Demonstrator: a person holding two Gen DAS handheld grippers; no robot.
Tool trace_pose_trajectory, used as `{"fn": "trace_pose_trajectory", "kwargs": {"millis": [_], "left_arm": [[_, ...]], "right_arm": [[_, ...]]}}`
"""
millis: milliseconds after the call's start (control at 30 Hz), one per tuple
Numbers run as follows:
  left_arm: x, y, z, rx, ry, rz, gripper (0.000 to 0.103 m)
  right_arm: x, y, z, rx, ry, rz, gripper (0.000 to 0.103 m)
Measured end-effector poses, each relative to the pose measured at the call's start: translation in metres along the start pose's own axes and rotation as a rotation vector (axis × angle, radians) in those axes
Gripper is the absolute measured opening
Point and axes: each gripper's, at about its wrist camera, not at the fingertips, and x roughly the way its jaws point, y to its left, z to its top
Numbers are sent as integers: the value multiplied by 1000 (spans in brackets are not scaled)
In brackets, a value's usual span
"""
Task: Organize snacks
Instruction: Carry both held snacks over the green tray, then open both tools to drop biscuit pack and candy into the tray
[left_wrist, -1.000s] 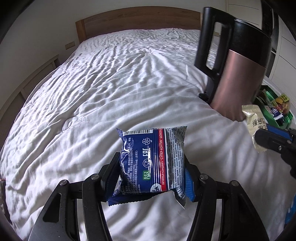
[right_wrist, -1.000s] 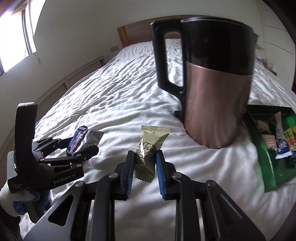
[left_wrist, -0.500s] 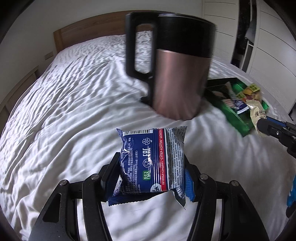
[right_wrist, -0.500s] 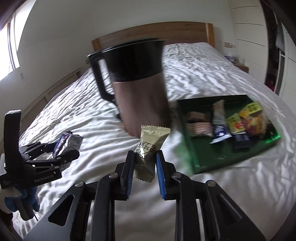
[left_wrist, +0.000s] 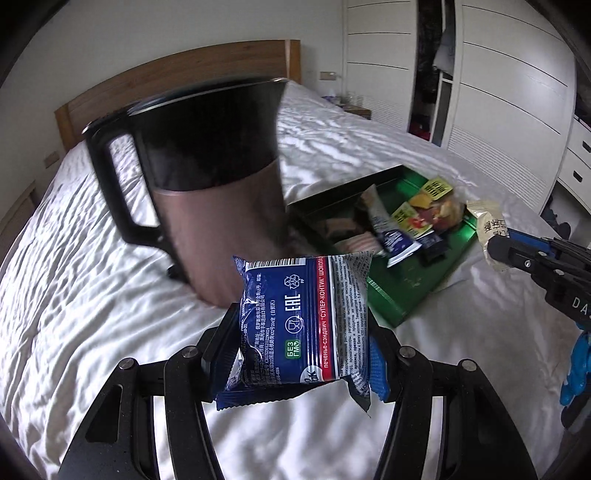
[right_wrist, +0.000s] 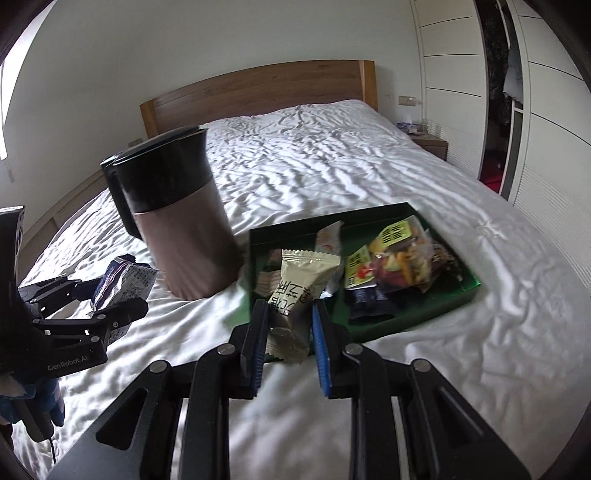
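My left gripper (left_wrist: 299, 343) is shut on a blue cookie-sandwich packet (left_wrist: 303, 321), held above the white bed just short of the green tray (left_wrist: 391, 306). The tray lies on the bed with several snack packets inside. In the right wrist view my right gripper (right_wrist: 290, 314) is shut on a small beige snack packet (right_wrist: 299, 291), which hangs over the near left corner of the tray (right_wrist: 436, 306). Each gripper shows in the other's view: the right gripper (left_wrist: 517, 254) with its beige packet (left_wrist: 487, 221), and the left gripper (right_wrist: 110, 295) with its blue packet (right_wrist: 125, 280).
A tall copper-and-black kettle (left_wrist: 221, 206) stands on the bed just left of the tray, also the kettle (right_wrist: 184, 240) between the two grippers. A wooden headboard (right_wrist: 258, 88) is at the far end. White wardrobes (left_wrist: 498, 92) line the right side.
Both grippers have swung right with their packets still held. The kettle slid from right to left across the views, and the green tray came into full view ahead.
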Motion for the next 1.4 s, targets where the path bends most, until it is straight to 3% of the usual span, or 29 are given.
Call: {"fn": "trace_pose_trajectory", "kwargs": {"millis": [333, 767, 1167, 1400], "left_arm": [[13, -43, 31, 63, -30, -32, 54], [60, -69, 39, 65, 18, -59, 54], [122, -95, 37, 106, 81, -27, 54], [137, -106, 37, 150, 77, 2, 54]], "right_arm": [[3, -26, 5, 7, -6, -43, 0], [47, -49, 0, 8, 46, -79, 0], [101, -63, 0, -18, 100, -119, 0], [119, -75, -9, 4, 136, -124, 0]]}}
